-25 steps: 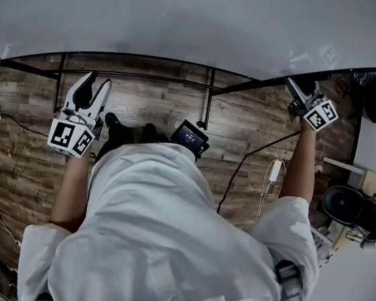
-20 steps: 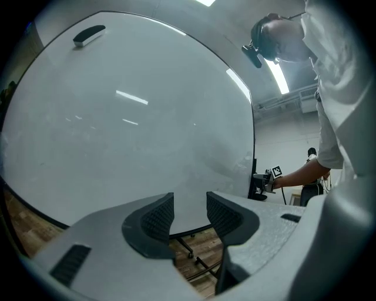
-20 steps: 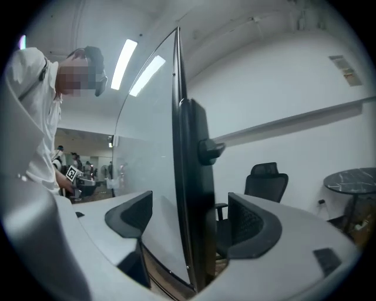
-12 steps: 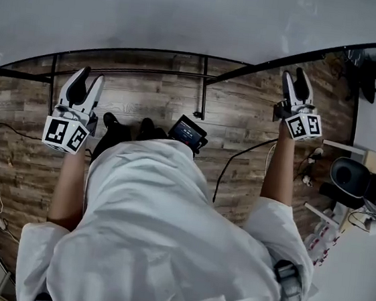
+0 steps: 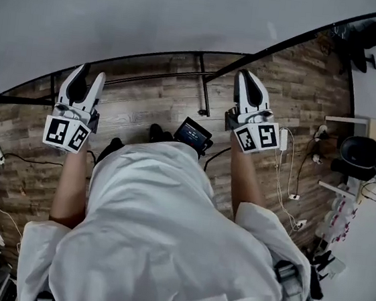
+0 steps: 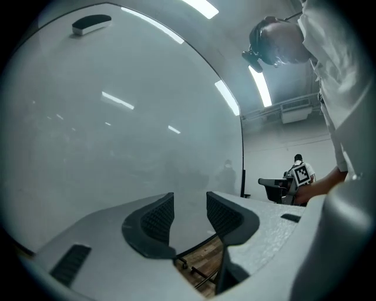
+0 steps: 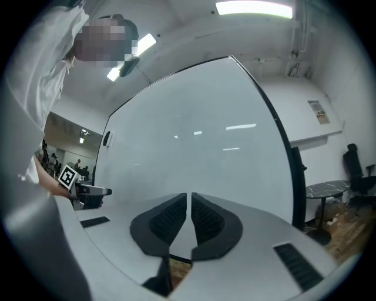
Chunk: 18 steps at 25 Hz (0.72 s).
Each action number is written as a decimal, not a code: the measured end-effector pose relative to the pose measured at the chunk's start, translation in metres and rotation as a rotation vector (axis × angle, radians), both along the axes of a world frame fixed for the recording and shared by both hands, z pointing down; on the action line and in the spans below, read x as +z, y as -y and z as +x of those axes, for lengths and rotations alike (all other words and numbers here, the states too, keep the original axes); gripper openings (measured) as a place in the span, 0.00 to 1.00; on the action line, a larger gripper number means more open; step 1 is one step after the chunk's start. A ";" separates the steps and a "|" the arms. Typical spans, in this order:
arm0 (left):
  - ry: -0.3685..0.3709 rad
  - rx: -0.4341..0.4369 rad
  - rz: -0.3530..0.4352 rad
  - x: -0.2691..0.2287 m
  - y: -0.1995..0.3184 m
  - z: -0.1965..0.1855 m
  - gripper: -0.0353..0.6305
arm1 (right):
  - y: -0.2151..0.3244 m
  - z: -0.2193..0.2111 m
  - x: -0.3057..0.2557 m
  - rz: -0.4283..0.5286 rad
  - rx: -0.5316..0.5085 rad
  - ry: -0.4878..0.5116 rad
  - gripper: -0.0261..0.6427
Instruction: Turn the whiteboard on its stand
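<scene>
Okay, head view: the whiteboard (image 5: pixel 157 8) stands upright just ahead of you, its long axis running across and slanting from lower left to upper right. Your left gripper (image 5: pixel 91 75) is spread, tips near the bottom edge. Your right gripper (image 5: pixel 245 77) is all but pressed together.

Left gripper view: jaws apart with nothing between them. The board face fills the view, so the left looks nearer.

Right gripper view: the jaws have just been closing and pinch nothing. The board's right edge lies ahead to the right.

The whiteboard (image 5: pixel 156 15) is running off the head view's top edge. The left tool (image 5: pixel 91 73) is hiding part of the stand (image 5: pixel 203 94). The person's shirt (image 5: pixel 158 231) is covering much floor (image 5: pixel 153 102). Far-off figures (image 7: pixel 51 157) are showing too small to tell.
</scene>
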<state>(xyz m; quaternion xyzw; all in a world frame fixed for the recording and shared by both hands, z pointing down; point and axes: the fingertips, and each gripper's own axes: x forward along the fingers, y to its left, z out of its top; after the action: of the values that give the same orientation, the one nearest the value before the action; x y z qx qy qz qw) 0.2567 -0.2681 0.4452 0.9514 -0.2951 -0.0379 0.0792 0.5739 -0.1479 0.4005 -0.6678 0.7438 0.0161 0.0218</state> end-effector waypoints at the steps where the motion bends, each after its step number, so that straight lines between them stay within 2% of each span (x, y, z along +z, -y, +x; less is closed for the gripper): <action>1: -0.002 0.016 -0.001 -0.001 0.002 -0.009 0.32 | 0.002 -0.023 0.000 -0.001 0.008 0.000 0.06; 5: -0.002 0.070 0.001 -0.003 0.005 -0.063 0.30 | 0.013 -0.122 0.005 -0.032 0.033 -0.007 0.03; 9: -0.005 0.101 0.011 -0.007 0.006 -0.132 0.21 | 0.015 -0.209 0.016 -0.086 0.025 -0.027 0.03; 12: 0.001 0.107 0.011 -0.001 0.007 -0.179 0.07 | 0.005 -0.250 0.023 -0.107 0.063 -0.044 0.03; 18: 0.047 0.071 0.002 0.023 0.001 -0.237 0.06 | -0.028 -0.301 0.041 -0.164 0.150 -0.065 0.03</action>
<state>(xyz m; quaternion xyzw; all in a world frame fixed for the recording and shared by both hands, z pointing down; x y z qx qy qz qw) 0.0198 -0.2691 0.4679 0.9620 -0.2629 -0.0129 0.0725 0.2729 -0.1203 0.4417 -0.7202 0.6910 -0.0214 -0.0584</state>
